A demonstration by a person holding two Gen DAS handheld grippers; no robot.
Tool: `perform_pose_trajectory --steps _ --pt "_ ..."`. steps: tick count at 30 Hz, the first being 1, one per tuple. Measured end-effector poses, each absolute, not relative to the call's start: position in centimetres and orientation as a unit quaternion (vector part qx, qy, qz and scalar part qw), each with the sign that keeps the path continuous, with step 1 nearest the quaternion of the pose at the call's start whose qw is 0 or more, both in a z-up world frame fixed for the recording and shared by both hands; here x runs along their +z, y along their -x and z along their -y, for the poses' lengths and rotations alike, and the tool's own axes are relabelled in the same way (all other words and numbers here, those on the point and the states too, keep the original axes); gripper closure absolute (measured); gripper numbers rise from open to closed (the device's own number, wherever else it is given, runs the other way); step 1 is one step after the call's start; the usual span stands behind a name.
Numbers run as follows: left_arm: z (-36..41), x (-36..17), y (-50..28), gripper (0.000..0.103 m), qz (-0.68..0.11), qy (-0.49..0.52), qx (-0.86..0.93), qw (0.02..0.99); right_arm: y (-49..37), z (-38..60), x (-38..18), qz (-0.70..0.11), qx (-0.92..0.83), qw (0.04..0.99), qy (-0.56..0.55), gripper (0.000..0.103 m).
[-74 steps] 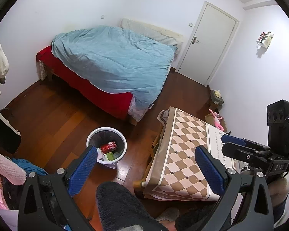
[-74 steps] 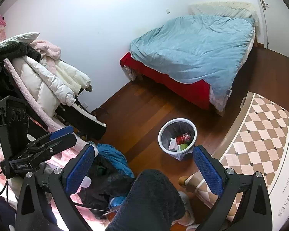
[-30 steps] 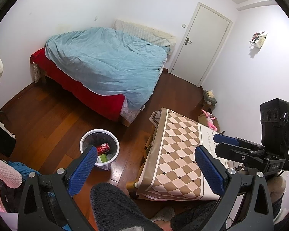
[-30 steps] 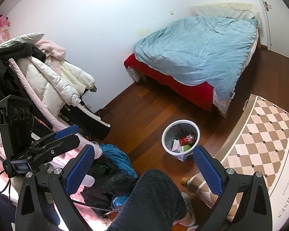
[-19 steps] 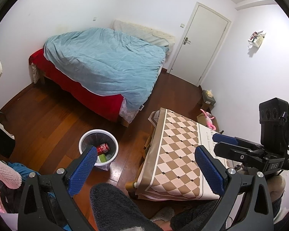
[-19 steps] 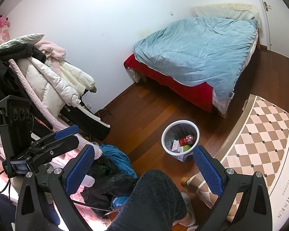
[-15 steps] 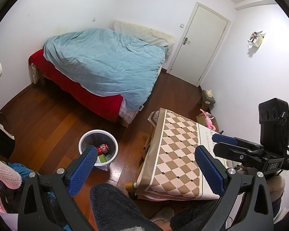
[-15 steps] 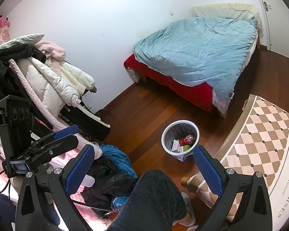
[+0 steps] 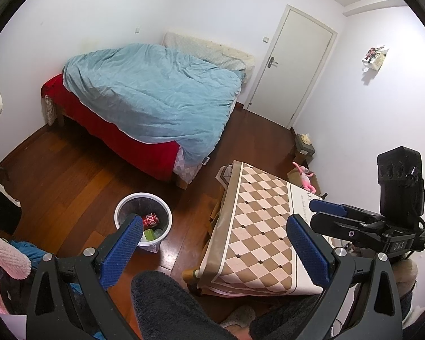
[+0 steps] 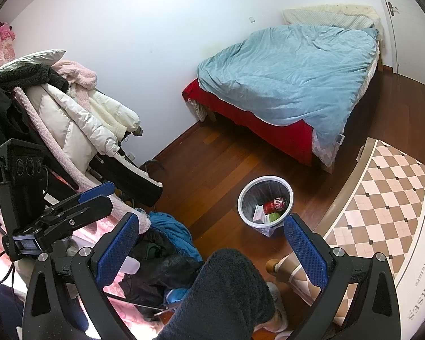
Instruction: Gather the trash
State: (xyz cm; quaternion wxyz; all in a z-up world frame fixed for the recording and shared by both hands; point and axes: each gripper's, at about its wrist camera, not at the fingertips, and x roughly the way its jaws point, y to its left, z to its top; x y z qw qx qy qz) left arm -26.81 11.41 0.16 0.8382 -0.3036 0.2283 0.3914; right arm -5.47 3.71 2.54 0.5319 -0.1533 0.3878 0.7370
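Note:
A white waste bin (image 9: 119, 212) with a dark liner stands on the wood floor between bed and table. Inside it lie a red can (image 9: 151, 219), a green item (image 9: 148, 233) and a white carton (image 10: 257, 214). The same bin (image 10: 242, 198) and red can (image 10: 274, 204) show in the right wrist view. My left gripper (image 9: 214, 226) hangs high above the floor, open, with nothing between its blue pads. Just as high and just as bare, my right gripper (image 10: 211, 223) is open too. Each gripper appears side-on in the other's view: right gripper (image 9: 316, 214), left gripper (image 10: 109, 195).
A table under a checkered cloth (image 9: 257, 226) stands right of the bin. A bed with a blue duvet (image 9: 155, 96) fills the far side, and a shut door (image 9: 294, 65) lies beyond. Coats and clothes (image 10: 70, 119) pile up at the left. The person's dark-clad knee (image 9: 167, 306) is below.
Both views have drifted a little, so the bin sits slightly lower and further left in the left wrist view. The bin's contents look the same. Both grippers have stayed open.

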Motion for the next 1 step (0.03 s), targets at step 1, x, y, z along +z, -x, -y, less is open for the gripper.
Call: perform_pose_trajectory --steps 1 --pt "-11.47 0.12 26.81 0.000 -0.229 0.304 0.391 0.838 5.50 -3.71 2.57 -0.388 0.737 0.532 0.154 0.000"
